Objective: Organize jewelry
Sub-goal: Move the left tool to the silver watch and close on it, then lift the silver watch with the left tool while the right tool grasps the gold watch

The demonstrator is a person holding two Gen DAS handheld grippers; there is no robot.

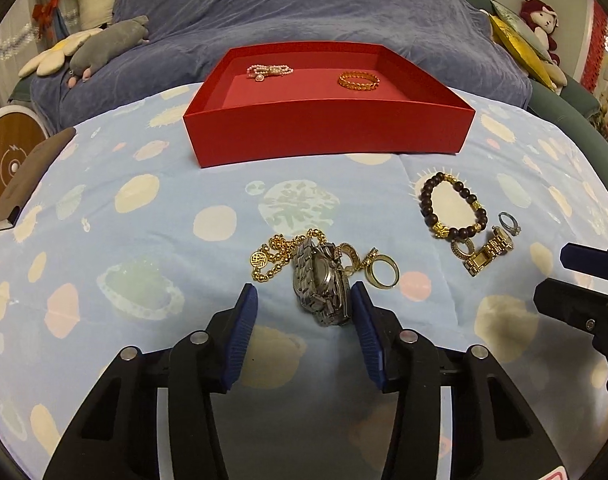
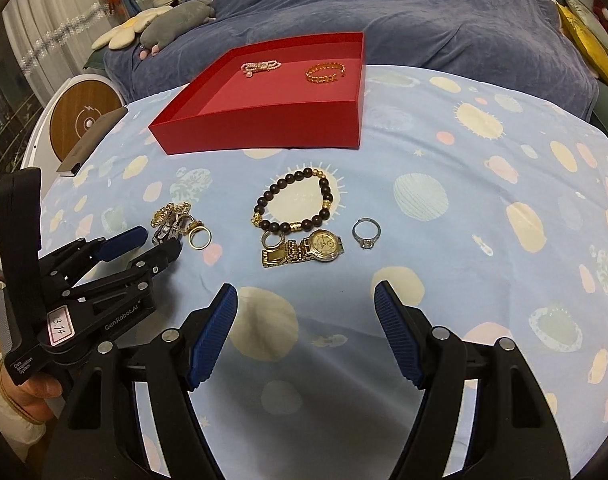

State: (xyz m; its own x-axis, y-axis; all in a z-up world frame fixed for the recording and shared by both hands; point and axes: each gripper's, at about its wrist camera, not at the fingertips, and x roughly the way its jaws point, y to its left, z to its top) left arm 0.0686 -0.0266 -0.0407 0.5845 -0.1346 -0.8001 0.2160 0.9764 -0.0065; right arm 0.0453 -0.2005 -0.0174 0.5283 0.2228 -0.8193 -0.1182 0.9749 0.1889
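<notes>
Left tongs (image 1: 304, 304) straddle a silver watch (image 1: 324, 284) on the spotted sheet (image 1: 144, 216).
Their right pad touches the watch, the left pad stands apart, so nothing is pinched. The right tongs (image 2: 306, 300) hang spread wide over bare sheet, near a gold watch (image 2: 324, 245). A red tray (image 1: 328, 132) beyond holds a pink bracelet (image 1: 270, 71) and a gold bangle (image 1: 359, 81).

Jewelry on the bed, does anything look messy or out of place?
Yes. The silver watch lies tangled with a gold chain and rings in one heap, and the gold watch overlaps the bead bracelet. Only two bracelets are in the red box.
</notes>
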